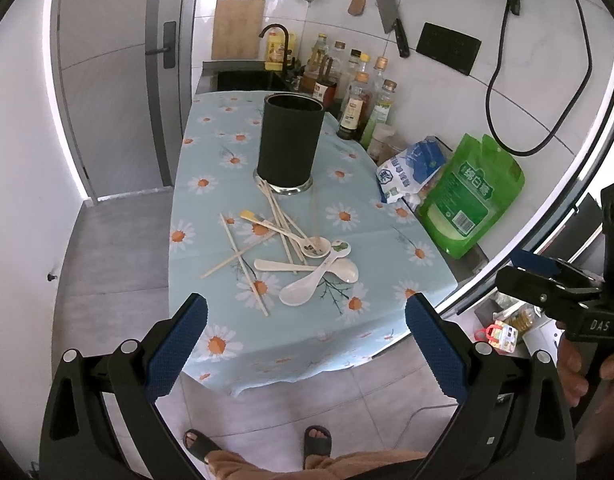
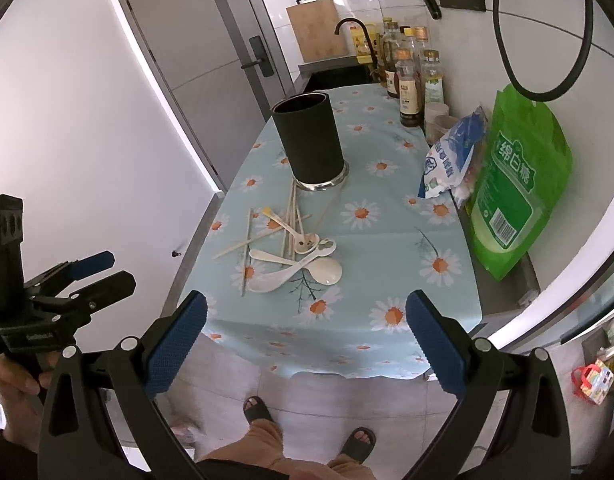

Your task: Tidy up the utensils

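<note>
Both grippers hang short of the bench edge, over the floor, well apart from the utensils. Left gripper: released, blue pads spread wide, nothing between them. Right gripper: likewise spread wide and empty.

Utensils lie in a loose heap on the daisy-print cloth covering the bench, just in front of the black holder.
- Chopsticks: several pale sticks, crossed over one another, some running up to touch the holder's metal base. Likely light, stiff, thin and prone to roll or pivot when nudged. Best pinched near mid-length across the stick; a single one lying clear at the left of the heap looks easiest.
- White spoons: a few, bowls and handles overlapping, some with chopsticks lying across them. Look like ceramic or melamine; cannot tell which. Judged smooth, slippery and possibly chippable. Handle is the place to grip, not the rounded bowl.
- One long spoon has a yellow tip on its handle.

Holder stands upright and appears empty; tall, so it could tip if knocked at the rim.

Cloth is soft and may drag or bunch under the pads.
</note>
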A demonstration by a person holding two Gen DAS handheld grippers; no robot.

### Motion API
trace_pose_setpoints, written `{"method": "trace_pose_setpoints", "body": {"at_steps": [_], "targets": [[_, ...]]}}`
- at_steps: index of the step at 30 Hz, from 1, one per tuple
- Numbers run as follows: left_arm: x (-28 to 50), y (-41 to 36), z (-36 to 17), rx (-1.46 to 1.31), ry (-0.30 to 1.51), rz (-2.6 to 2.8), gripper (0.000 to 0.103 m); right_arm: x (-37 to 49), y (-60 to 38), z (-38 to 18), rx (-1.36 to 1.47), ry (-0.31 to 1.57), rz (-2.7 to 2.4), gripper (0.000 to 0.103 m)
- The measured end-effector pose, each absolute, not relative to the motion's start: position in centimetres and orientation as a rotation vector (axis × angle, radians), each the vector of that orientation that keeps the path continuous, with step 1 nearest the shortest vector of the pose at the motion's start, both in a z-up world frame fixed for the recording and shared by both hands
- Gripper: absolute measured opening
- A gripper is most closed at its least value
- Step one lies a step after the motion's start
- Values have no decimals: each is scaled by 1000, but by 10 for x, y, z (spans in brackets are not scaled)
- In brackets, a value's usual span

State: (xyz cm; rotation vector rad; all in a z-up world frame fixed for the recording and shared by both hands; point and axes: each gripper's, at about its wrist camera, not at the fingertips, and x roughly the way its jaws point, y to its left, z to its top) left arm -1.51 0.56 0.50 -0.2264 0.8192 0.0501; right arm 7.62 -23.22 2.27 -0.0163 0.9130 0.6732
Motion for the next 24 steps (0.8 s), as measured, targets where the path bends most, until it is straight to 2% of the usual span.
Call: {"method": "trace_pose_setpoints", "body": {"at_steps": [24], "targets": [[-14, 2, 5, -229, 828, 35, 96, 72, -231, 22, -40, 912, 663, 99]]}}
